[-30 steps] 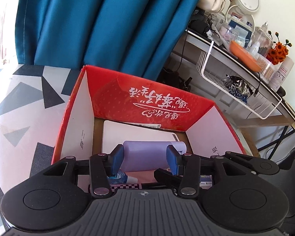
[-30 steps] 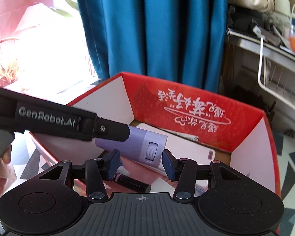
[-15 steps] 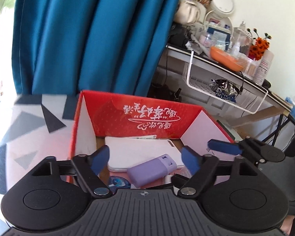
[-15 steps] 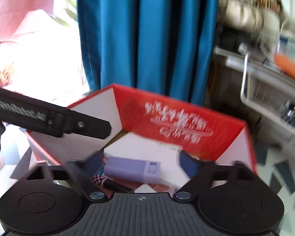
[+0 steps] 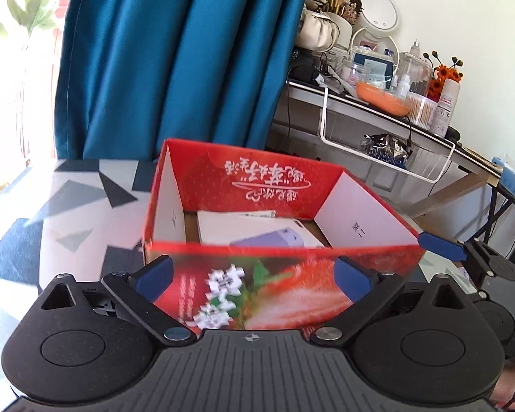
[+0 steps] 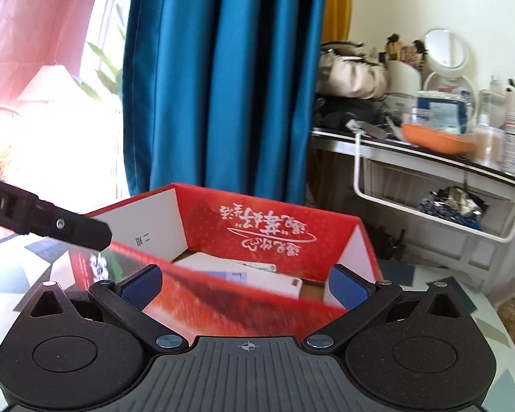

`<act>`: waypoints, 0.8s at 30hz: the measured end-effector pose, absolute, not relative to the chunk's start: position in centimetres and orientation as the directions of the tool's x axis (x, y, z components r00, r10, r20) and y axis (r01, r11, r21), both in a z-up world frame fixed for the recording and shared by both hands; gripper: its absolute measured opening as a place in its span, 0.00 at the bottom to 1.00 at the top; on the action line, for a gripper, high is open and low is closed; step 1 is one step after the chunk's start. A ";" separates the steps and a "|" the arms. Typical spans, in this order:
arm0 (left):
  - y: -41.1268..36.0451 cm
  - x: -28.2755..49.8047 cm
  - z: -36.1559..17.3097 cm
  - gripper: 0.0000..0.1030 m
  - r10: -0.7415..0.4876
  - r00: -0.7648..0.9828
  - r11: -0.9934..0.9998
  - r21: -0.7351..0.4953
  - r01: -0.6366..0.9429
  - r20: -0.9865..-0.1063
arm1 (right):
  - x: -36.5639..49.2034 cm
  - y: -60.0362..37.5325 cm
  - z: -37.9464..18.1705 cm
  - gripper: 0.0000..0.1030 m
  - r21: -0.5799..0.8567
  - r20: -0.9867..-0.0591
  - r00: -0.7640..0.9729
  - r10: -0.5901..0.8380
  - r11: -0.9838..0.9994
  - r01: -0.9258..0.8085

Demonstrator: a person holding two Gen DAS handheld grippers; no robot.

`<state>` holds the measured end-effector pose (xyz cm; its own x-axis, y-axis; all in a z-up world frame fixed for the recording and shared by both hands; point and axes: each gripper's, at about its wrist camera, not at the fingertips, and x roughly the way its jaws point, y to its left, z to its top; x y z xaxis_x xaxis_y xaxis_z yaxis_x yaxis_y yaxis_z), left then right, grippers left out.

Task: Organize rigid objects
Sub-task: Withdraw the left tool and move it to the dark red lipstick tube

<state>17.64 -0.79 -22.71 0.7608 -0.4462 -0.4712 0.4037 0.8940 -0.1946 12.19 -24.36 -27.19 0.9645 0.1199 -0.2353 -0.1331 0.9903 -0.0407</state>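
A red cardboard box stands open on a table patterned with triangles. Inside lie a flat white case and, on it, a purple device, mostly hidden by the near wall. My left gripper hovers before that wall, its jaws opening wide and holding nothing. In the right wrist view the box sits at an angle. My right gripper is near its corner, jaws also opening with nothing gripped. The left gripper's finger reaches in from the left.
A blue curtain hangs behind the box. To the right is a cluttered desk with an orange bowl, a round mirror and a white wire basket under its edge. The patterned tabletop spreads left of the box.
Both grippers held the purple device over the box, then opened and dropped it onto the white case. Both have since drawn back, so the box's near wall now fills the foreground.
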 end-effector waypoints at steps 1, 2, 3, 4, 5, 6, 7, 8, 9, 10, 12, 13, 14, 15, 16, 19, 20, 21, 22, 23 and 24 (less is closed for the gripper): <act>-0.8 17.4 -23.2 0.98 -0.450 0.756 0.892 -0.213 0.398 -0.475 | 11.7 -24.5 -27.7 1.00 -0.042 -0.235 0.965 0.116 0.991 -0.129; -0.9 17.2 -23.7 0.98 -0.454 0.749 0.891 -0.230 0.392 -0.482 | 11.3 -24.6 -28.2 1.00 -0.042 -0.241 0.964 0.114 0.991 -0.128; -1.1 17.0 -24.2 0.98 -0.460 0.740 0.888 -0.243 0.391 -0.492 | 11.0 -24.7 -28.8 1.00 -0.042 -0.258 0.959 0.115 0.991 -0.130; -1.3 16.9 -24.7 0.98 -0.463 0.730 0.886 -0.248 0.391 -0.502 | 11.0 -24.9 -29.3 1.00 -0.038 -0.279 0.953 0.118 0.990 -0.134; -1.5 16.9 -25.2 0.98 -0.462 0.723 0.887 -0.248 0.390 -0.514 | 11.0 -25.0 -29.9 1.00 -0.034 -0.296 0.947 0.121 0.990 -0.137; -1.7 16.9 -25.7 0.98 -0.461 0.715 0.887 -0.244 0.392 -0.525 | 10.9 -25.2 -30.4 1.00 -0.033 -0.309 0.943 0.124 0.989 -0.141; -1.9 16.9 -26.1 0.98 -0.461 0.708 0.887 -0.241 0.395 -0.535 | 11.0 -25.4 -30.9 1.00 -0.034 -0.323 0.939 0.120 0.990 -0.139; -2.1 17.0 -26.5 0.98 -0.461 0.701 0.886 -0.240 0.396 -0.544 | 11.2 -25.6 -31.3 1.00 -0.028 -0.339 0.934 0.115 0.991 -0.132; -2.2 17.1 -26.8 0.97 -0.461 0.695 0.886 -0.243 0.395 -0.551 | 11.4 -25.9 -31.7 1.00 -0.009 -0.355 0.928 0.117 0.992 -0.129; -2.3 17.3 -27.0 0.97 -0.464 0.688 0.885 -0.248 0.395 -0.558 | 11.6 -26.3 -32.1 1.00 0.013 -0.369 0.921 0.123 0.992 -0.128; -2.7 17.5 -27.4 0.97 -0.469 0.680 0.881 -0.251 0.400 -0.564 | 11.9 -26.8 -32.9 0.99 0.042 -0.396 0.909 0.129 0.992 -0.122; -2.9 17.6 -27.6 0.97 -0.469 0.677 0.881 -0.248 0.403 -0.567 | 12.0 -26.9 -33.1 0.97 0.047 -0.405 0.905 0.129 0.992 -0.121; -3.1 17.7 -27.8 0.97 -0.468 0.674 0.881 -0.246 0.403 -0.572 | 12.2 -27.0 -33.5 0.96 0.051 -0.414 0.901 0.131 0.991 -0.121; -3.3 17.9 -28.0 0.97 -0.466 0.670 0.882 -0.245 0.402 -0.577 | 12.3 -27.1 -33.8 0.92 0.056 -0.424 0.896 0.134 0.991 -0.122; -3.4 18.0 -28.2 0.97 -0.466 0.666 0.882 -0.247 0.401 -0.582 | 12.4 -27.2 -34.0 0.90 0.064 -0.430 0.892 0.140 0.990 -0.125; -3.7 18.2 -28.9 0.96 -0.466 0.652 0.881 -0.248 0.402 -0.598 | 12.7 -27.2 -34.3 0.84 0.075 -0.436 0.886 0.158 0.987 -0.139; -3.8 18.2 -29.1 0.95 -0.466 0.648 0.881 -0.248 0.403 -0.602 | 12.8 -27.1 -34.4 0.83 0.075 -0.443 0.882 0.163 0.987 -0.145; -3.9 18.3 -29.3 0.94 -0.469 0.643 0.879 -0.250 0.405 -0.606 | 12.9 -27.1 -34.5 0.79 0.074 -0.451 0.876 0.170 0.985 -0.153; -4.1 18.4 -29.5 0.93 -0.471 0.638 0.878 -0.253 0.407 -0.609 | 13.0 -26.9 -34.5 0.75 0.071 -0.458 0.871 0.176 0.984 -0.161; -4.1 18.5 -29.7 0.91 -0.475 0.633 0.876 -0.256 0.410 -0.612 | 13.1 -26.8 -34.6 0.73 0.066 -0.463 0.868 0.180 0.983 -0.169; -4.2 18.6 -29.9 0.91 -0.479 0.628 0.873 -0.258 0.413 -0.613 | 13.3 -26.6 -34.6 0.72 0.060 -0.468 0.865 0.183 0.983 -0.176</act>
<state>18.60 -4.22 -29.89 0.6284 -0.4787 -0.6132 0.4132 0.8732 -0.2584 13.27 -26.60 -34.57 0.8646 0.1830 -0.4680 -0.1757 0.9826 0.0596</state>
